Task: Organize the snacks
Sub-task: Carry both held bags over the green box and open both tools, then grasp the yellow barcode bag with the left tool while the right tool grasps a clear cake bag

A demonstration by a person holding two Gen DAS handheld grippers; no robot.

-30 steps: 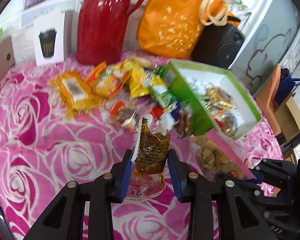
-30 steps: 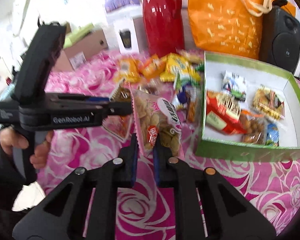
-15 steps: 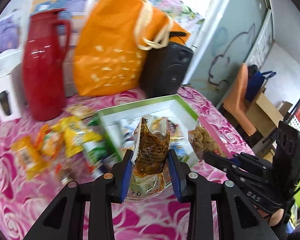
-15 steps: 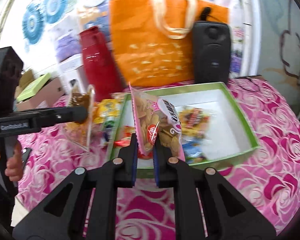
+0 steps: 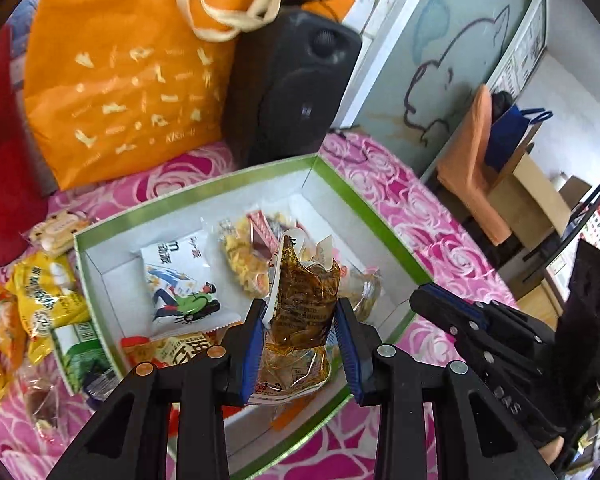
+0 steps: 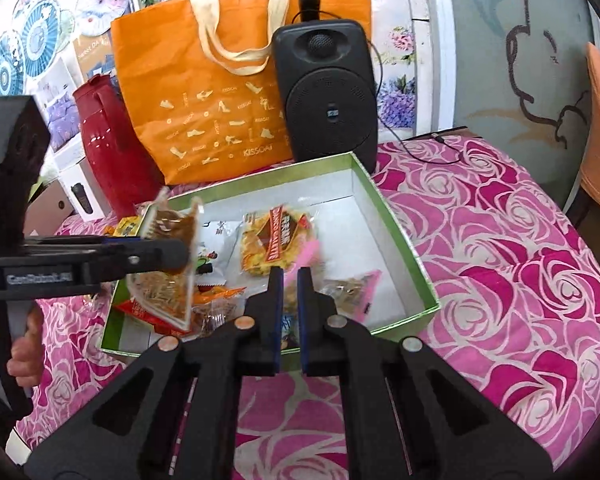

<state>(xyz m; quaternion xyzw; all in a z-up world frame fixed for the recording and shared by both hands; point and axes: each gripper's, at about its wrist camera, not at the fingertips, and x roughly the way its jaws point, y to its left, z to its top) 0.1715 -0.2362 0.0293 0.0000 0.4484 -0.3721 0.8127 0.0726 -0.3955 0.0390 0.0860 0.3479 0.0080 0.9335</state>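
My left gripper (image 5: 299,312) is shut on a brown snack packet (image 5: 304,300) and holds it upright over the near part of the green box (image 5: 364,216). The right wrist view shows the same left gripper (image 6: 156,256) and brown packet (image 6: 168,276) above the box's left side. My right gripper (image 6: 289,280) hangs over the green box (image 6: 396,228), jaws nearly together, with nothing between them. A pink-edged packet of biscuits (image 6: 352,290) lies in the box just beyond its tips. Several other packets lie in the box.
Loose snack packets (image 5: 40,300) lie on the rose-patterned cloth left of the box. Behind the box stand an orange bag (image 6: 220,104), a black speaker (image 6: 328,96) and a red flask (image 6: 108,152). A hand (image 6: 24,344) holds the left gripper's handle.
Both grippers moved right, over the box. The pink-edged packet has left my right gripper and now lies in the box. My left gripper still holds the brown packet.
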